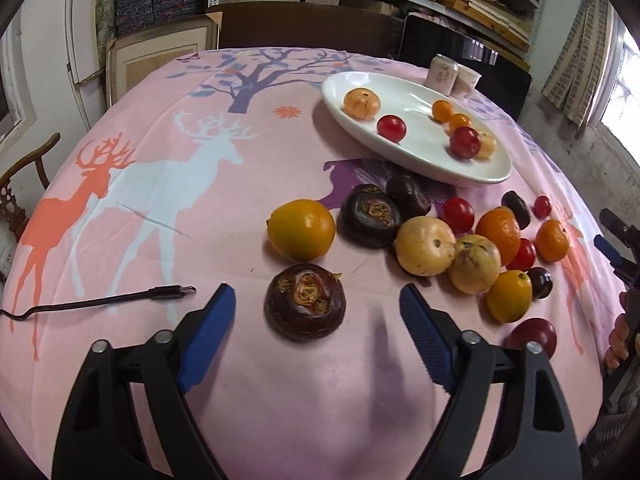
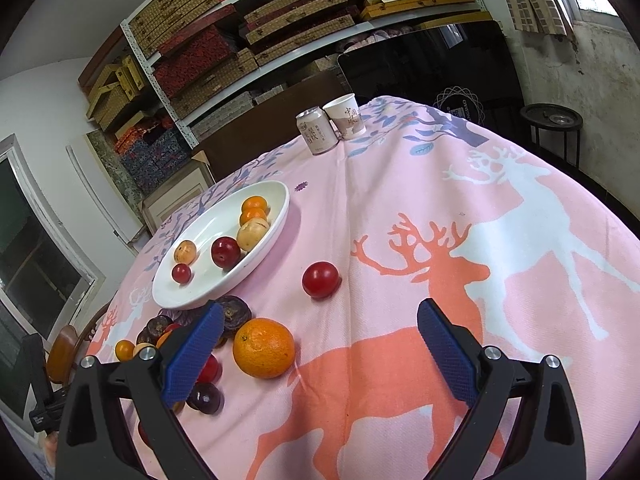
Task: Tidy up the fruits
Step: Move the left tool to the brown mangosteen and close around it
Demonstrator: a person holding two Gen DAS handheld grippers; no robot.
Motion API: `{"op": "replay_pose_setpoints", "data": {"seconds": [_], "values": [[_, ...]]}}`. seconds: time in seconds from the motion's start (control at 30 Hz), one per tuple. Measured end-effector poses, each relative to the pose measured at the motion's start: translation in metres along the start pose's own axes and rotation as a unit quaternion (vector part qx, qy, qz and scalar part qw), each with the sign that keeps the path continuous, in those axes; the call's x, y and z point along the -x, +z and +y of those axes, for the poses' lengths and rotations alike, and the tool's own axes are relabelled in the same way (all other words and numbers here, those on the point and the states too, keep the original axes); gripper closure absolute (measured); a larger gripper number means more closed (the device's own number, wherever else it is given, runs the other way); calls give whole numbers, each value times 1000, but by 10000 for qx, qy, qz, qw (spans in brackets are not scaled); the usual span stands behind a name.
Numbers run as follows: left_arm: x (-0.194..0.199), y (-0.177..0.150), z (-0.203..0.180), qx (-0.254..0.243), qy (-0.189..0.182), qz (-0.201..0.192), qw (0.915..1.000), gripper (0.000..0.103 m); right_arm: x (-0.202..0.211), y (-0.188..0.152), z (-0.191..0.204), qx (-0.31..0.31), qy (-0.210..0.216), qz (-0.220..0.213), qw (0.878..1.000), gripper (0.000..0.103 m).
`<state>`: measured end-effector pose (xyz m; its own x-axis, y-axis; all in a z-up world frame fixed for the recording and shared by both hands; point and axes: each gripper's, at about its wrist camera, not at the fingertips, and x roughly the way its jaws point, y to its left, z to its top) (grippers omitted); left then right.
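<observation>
Left hand-held gripper (image 1: 316,304) standing apart, straddling dark fruit (image 1: 305,301); off-centre closing risks rolling it off worktop (image 1: 240,380) near edge.

A storeroom or shop back room doubling as a home dining corner: metal shelving (image 2: 256,60) at twelve o'clock is packed with stacked patterned gift boxes (image 2: 192,64), while a table under a pink deer-print cloth (image 2: 440,240) has a carved wooden chair (image 1: 16,196) at nine o'clock.
</observation>
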<state>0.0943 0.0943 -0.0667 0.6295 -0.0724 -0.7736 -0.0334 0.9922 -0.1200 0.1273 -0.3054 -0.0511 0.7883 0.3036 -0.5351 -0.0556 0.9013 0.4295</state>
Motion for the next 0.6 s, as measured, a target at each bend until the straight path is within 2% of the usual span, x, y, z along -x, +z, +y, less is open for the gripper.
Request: {"op": "replay_pose_setpoints", "data": {"seconds": [0.07,0.13,0.4,0.57,0.6], "values": [[0,-1,2,66,-57,27,10000,29,0,0,0,-8,-3,12,10000,5],[-3,-1,2,80,-123,84,9999,39,0,-1,1,-4,-4,16,10000,5],[-11,1,-2,34,-58,246,9997,40,-2,-2,0,-4,5,89,10000,5],[-10,0,3,126,-83,210,9997,55,-4,-2,2,46,39,115,9999,5],[-10,0,4,156,-144,198,9996,62,-4,-2,3,68,38,122,9999,5]]}}
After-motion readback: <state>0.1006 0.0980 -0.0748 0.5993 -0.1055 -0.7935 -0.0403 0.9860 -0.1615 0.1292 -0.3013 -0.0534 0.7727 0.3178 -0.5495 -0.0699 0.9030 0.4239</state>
